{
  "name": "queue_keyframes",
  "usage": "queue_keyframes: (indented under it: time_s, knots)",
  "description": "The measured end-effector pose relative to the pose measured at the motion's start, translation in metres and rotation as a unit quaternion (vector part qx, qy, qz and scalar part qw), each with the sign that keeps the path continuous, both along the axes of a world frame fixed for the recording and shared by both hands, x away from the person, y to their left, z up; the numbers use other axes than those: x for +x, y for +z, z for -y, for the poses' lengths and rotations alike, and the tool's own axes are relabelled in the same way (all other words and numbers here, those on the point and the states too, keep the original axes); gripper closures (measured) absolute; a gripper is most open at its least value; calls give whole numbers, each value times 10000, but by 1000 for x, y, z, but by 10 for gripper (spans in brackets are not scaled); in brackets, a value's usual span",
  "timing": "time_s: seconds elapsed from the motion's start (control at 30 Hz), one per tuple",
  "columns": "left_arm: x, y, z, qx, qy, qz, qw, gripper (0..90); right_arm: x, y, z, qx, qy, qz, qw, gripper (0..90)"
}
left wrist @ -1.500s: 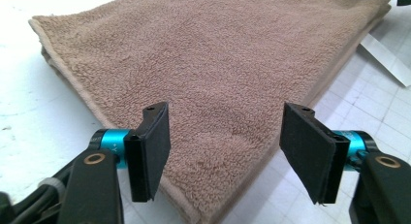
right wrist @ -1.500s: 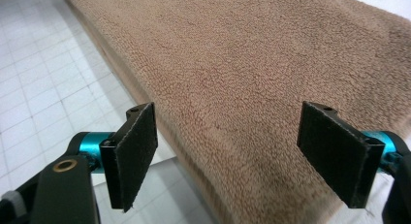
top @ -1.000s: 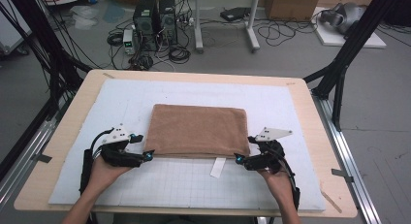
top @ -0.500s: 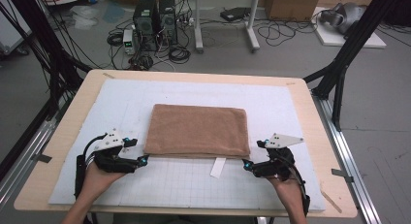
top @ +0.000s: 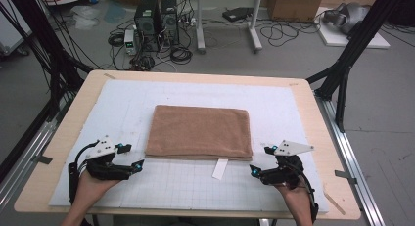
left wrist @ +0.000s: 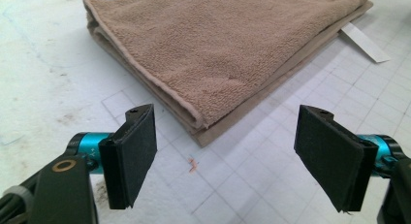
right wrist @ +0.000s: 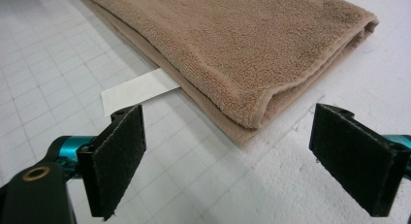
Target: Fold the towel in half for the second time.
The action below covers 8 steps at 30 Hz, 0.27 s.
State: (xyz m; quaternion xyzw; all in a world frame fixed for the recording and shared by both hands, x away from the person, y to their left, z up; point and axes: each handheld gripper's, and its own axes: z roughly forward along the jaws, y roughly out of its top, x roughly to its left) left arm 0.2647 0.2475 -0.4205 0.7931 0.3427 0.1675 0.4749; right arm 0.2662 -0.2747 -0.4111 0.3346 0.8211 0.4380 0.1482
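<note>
Left hand (top: pixel 90 187): at the near left edge of the table, forearm coming in from below.
Left gripper (top: pixel 131 159): released, jaws standing wide apart with nothing between them; pads (left wrist: pixel 138 153) clear of the cloth, aimed at the near left corner of the towel, just short of it, over the white mat.
Right hand (top: pixel 296 199): at the near right edge, forearm coming in from below.
Right gripper (top: pixel 262 161): released as well, jaws spread wide and empty (pads (right wrist: pixel 118 156) bare on both sides); pointed at the near right corner of the towel, apart from it.
Tag (top: pixel 220 169): white strip sticking out from under the near edge of the towel, flat on the mat, between the two grippers and nearer the right one.
Towel (top: pixel 200 130): brown, folded into a flat rectangle with several layers showing at the near edge; lying in the middle of the mat, long side across, touched by neither gripper.
Mat (top: pixel 293 108): white, faint grid lines, covering most of the table top; a small reddish speck (left wrist: pixel 193 163) just ahead of the left jaws.
Table (top: pixel 313 118): pale wood border showing all round the mat.
Floor beyond: cables (top: pixel 181 52) and black boxes (top: pixel 156 18) (computer cases, by the look), past the far edge.
</note>
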Motion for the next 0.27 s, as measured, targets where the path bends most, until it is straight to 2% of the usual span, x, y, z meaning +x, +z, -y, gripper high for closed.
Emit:
queue_keyframes:
  time_s: [0.27]
  knots:
    - [-6,2,-5,-63,59,76,9999,236,-1,-4,2,36,-43,-6,10000,122]
